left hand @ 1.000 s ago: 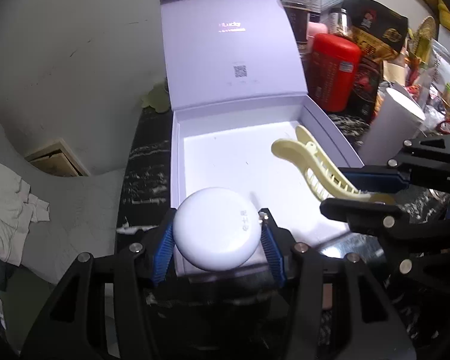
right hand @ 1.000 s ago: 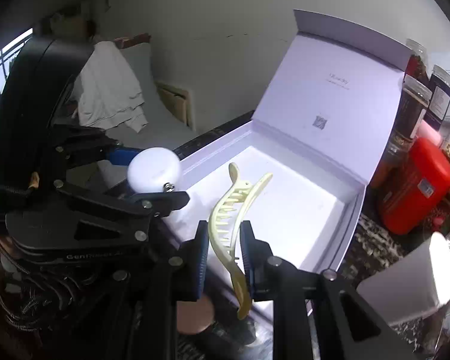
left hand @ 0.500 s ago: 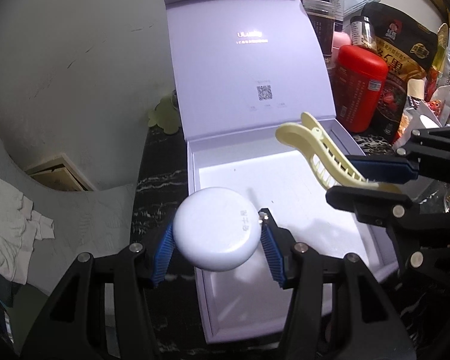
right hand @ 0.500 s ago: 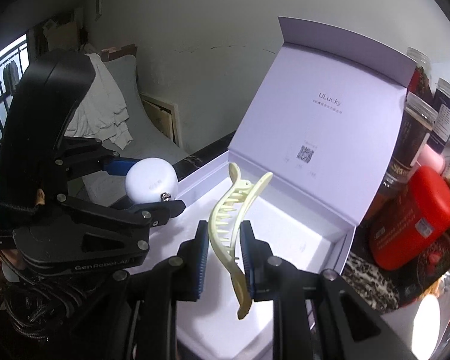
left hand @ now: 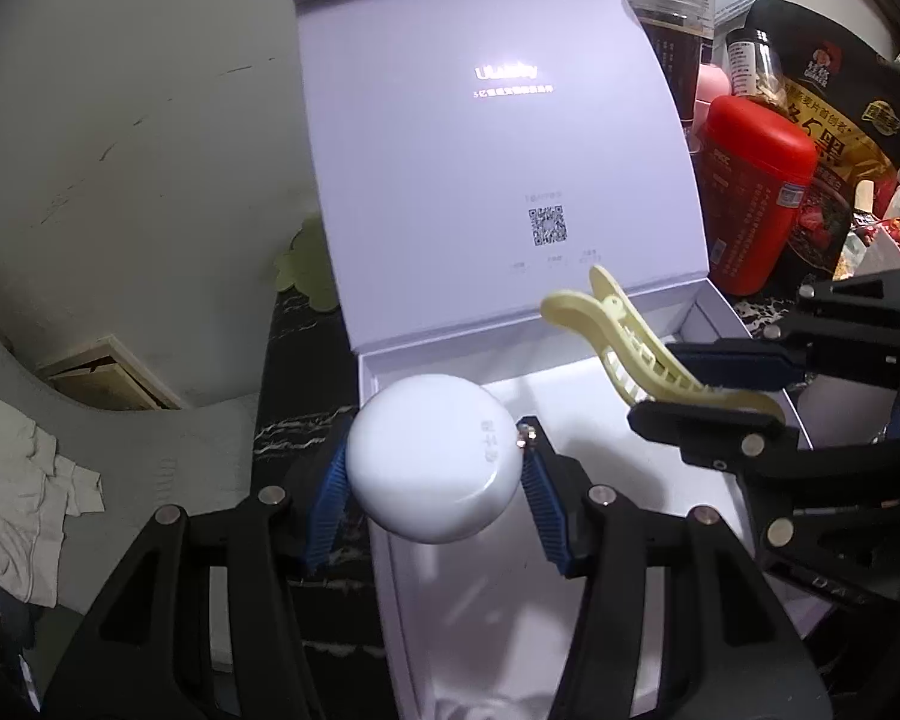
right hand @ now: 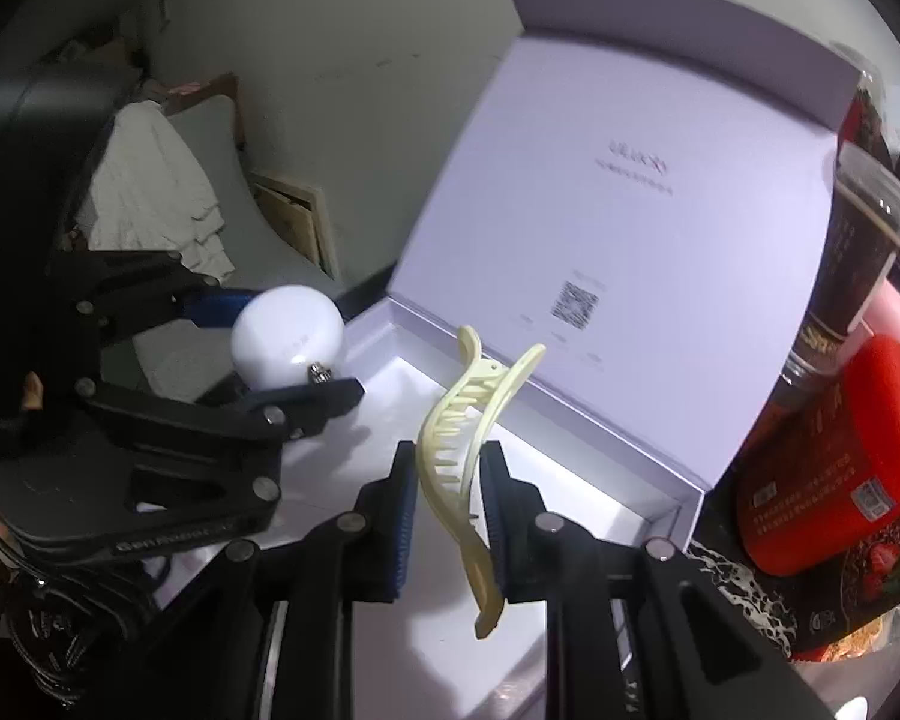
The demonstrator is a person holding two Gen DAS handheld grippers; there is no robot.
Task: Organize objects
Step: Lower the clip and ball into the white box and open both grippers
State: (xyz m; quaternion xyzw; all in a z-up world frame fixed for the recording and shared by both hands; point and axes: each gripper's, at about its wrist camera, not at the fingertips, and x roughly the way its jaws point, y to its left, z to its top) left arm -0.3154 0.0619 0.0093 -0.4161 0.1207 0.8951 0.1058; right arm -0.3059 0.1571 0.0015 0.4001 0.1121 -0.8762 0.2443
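Note:
My left gripper (left hand: 435, 483) is shut on a round white case (left hand: 435, 465) and holds it above the near left part of an open white box (left hand: 708, 312). Its lid (left hand: 498, 168) stands upright behind. My right gripper (right hand: 450, 480) is shut on a pale yellow hair claw clip (right hand: 462, 438), above the box's right side (right hand: 678, 501). In the left wrist view the clip (left hand: 636, 348) and right gripper (left hand: 720, 387) show on the right. In the right wrist view the white case (right hand: 288, 336) and left gripper (right hand: 282, 348) show on the left.
A red canister (left hand: 750, 192), dark jars (left hand: 672, 18) and snack bags (left hand: 834, 138) crowd the dark marble counter right of the box. A grey wall is behind, with a pale green flower-shaped piece (left hand: 306, 264) at its foot. Cloth (left hand: 18, 498) lies at the left.
Both grippers have moved forward over the box with their objects still held. The box and its lid now look closer and larger in both views.

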